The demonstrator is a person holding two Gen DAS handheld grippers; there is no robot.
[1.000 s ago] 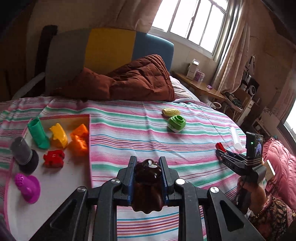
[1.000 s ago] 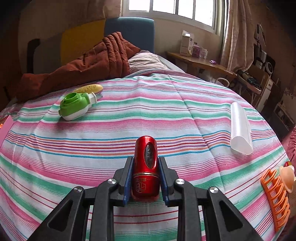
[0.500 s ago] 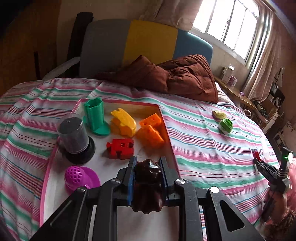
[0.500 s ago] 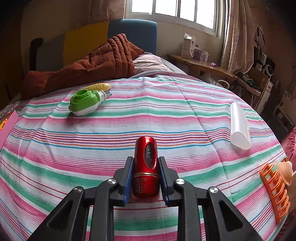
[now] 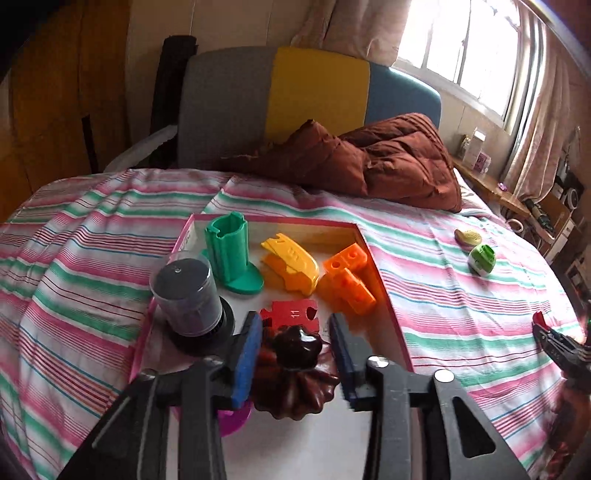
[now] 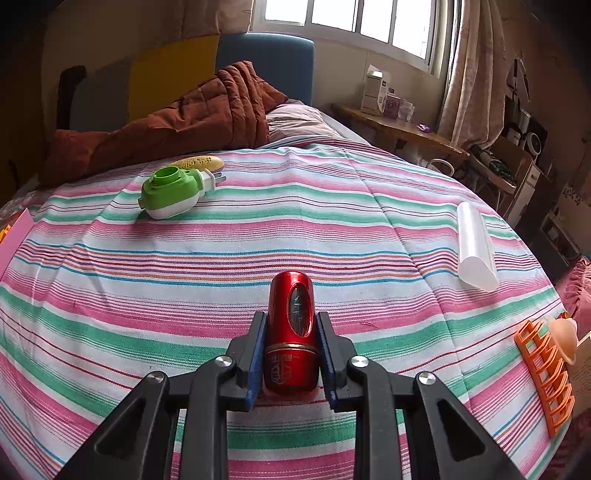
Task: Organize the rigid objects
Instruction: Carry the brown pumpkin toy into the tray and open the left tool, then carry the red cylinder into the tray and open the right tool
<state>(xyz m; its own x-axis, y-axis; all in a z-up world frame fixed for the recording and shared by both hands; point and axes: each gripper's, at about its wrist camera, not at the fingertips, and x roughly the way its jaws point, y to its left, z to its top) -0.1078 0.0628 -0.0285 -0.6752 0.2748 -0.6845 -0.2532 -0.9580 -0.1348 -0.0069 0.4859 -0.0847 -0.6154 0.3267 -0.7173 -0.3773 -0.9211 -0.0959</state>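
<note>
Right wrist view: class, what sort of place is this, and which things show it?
Most likely a bedroom in a home: a bed under a striped sheet, a rumpled brown quilt against a padded headboard, and a curtained window.

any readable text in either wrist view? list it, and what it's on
"11" on the red puzzle-shaped block in the tray.
Gold lettering on the base of the red cylinder, which sits in the right tongs: too blurred to read.
Print on the white box on the far shelf: too small to read.
</note>
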